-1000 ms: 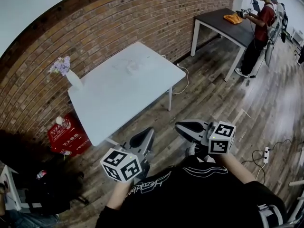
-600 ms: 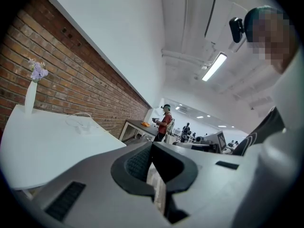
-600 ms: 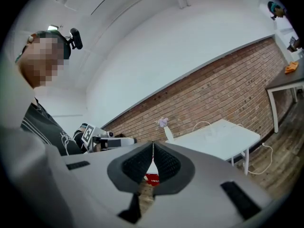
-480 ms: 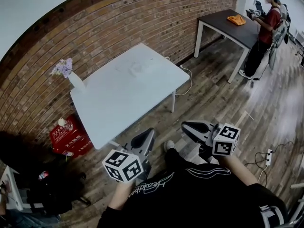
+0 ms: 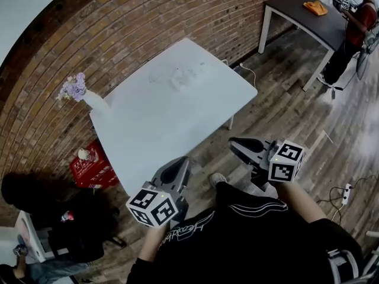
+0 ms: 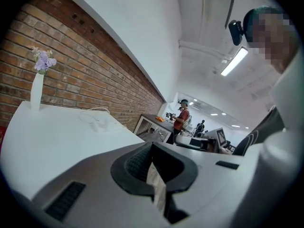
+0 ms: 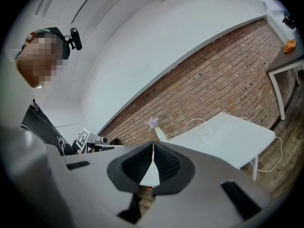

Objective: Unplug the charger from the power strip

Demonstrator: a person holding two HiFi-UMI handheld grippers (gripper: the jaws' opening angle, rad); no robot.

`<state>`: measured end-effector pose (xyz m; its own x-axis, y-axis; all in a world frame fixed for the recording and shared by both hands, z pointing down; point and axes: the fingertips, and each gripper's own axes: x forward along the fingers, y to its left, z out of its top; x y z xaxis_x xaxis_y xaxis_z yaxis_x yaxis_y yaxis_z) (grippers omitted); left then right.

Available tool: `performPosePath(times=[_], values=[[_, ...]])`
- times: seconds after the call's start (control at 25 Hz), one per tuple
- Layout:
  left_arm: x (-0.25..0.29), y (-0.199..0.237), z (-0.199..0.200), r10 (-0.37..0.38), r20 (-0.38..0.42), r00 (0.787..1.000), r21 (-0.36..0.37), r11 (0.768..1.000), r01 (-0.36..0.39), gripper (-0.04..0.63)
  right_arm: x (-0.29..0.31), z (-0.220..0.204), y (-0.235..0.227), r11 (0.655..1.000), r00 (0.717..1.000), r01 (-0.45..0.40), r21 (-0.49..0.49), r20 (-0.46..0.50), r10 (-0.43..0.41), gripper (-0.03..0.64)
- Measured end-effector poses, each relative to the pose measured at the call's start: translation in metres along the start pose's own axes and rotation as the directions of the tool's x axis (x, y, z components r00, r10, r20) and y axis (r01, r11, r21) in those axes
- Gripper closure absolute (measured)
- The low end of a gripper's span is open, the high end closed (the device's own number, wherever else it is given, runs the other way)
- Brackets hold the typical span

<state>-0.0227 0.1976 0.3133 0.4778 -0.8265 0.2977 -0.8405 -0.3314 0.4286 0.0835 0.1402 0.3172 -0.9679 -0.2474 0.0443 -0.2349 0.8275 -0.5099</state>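
A white power strip with a white charger and looped cable (image 5: 177,73) lies on the far half of the white table (image 5: 154,129); it is faint and small. It also shows in the left gripper view as the strip and cable (image 6: 98,120), and in the right gripper view as the strip (image 7: 209,135). My left gripper (image 5: 177,168) is shut and empty, held just short of the table's near edge. My right gripper (image 5: 235,145) is shut and empty too, over the floor beside the table's right corner. Both are far from the strip. The jaws touch in the left gripper view (image 6: 152,152) and the right gripper view (image 7: 152,148).
A white vase with purple flowers (image 5: 83,94) stands at the table's left corner by the brick wall. A red crate (image 5: 92,167) and a black bag (image 5: 77,232) sit on the floor at left. A dark table (image 5: 302,16) with a person (image 5: 358,22) stands far right. Another power strip (image 5: 346,191) lies on the floor.
Both grippers have travelled forward with the person toward the white table, which now sits nearer and larger in the head view. Both jaws stayed shut.
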Motion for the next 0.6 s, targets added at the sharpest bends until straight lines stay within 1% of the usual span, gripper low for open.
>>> performPosePath(times=[0.28, 0.4, 0.48, 0.6], values=[[0.072, 0.088, 0.046, 0.072, -0.013, 0.997, -0.04, 0.997, -0.073, 0.591, 0.072, 0.048, -0.095, 1.0, 1.0, -0.001, 0.0, -0.013, 0.001, 0.618], [0.1, 0.117, 0.065, 0.103, -0.014, 0.995, -0.041, 0.994, -0.104, 0.591, 0.097, 0.065, -0.13, 1.0, 1.0, 0.002, -0.005, -0.024, -0.002, 0.618], [0.114, 0.13, 0.079, 0.123, -0.008, 0.992, -0.017, 0.992, -0.123, 0.591, 0.109, 0.075, -0.148, 1.0, 0.999, -0.002, -0.008, -0.033, 0.002, 0.618], [0.123, 0.143, 0.101, 0.16, 0.023, 0.987, 0.065, 0.985, -0.161, 0.591, 0.123, 0.088, -0.164, 1.0, 0.999, -0.018, -0.019, -0.04, 0.017, 0.618]])
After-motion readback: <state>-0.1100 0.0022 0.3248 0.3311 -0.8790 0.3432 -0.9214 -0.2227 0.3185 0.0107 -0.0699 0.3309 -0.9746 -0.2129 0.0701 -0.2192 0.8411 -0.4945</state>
